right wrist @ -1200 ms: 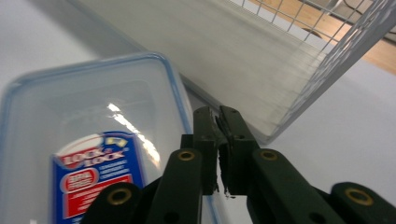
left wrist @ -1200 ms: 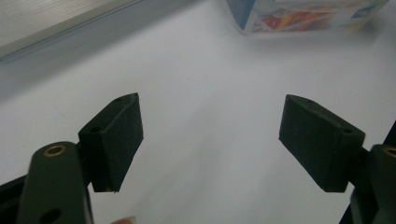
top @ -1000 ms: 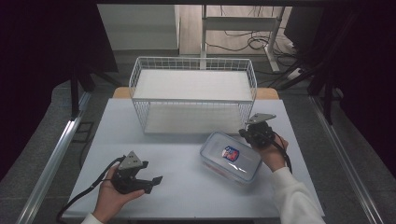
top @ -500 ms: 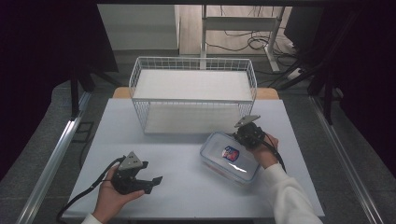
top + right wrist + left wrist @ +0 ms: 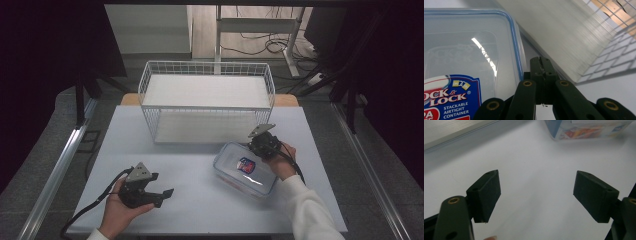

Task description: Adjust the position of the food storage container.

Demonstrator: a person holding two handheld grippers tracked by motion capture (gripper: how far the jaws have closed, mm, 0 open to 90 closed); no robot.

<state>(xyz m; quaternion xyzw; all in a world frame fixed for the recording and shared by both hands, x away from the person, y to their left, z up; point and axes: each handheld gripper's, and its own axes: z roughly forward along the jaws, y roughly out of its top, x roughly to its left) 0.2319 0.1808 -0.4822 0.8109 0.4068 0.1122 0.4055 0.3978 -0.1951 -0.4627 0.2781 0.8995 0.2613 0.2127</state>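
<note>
A clear plastic container (image 5: 244, 169) with a blue-rimmed lid and a red and blue label lies on the white table (image 5: 200, 210), right of the middle. My right gripper (image 5: 257, 145) sits at the container's far right edge, just in front of the basket. In the right gripper view its jaws (image 5: 542, 68) are pressed together with nothing between them, right beside the lid's blue rim (image 5: 517, 50). My left gripper (image 5: 161, 185) rests in a hand at the front left. Its jaws stand wide apart over bare table (image 5: 536, 192), and the container (image 5: 589, 130) lies farther off.
A white wire basket (image 5: 207, 65) with a white floor panel stands at the back middle of the table; its wall (image 5: 599, 37) is close behind my right gripper. Metal rails run along both sides of the table. Cables trail from both grippers.
My right gripper has moved left and down from beside the container to its far edge. The left gripper and the container have stayed in place.
</note>
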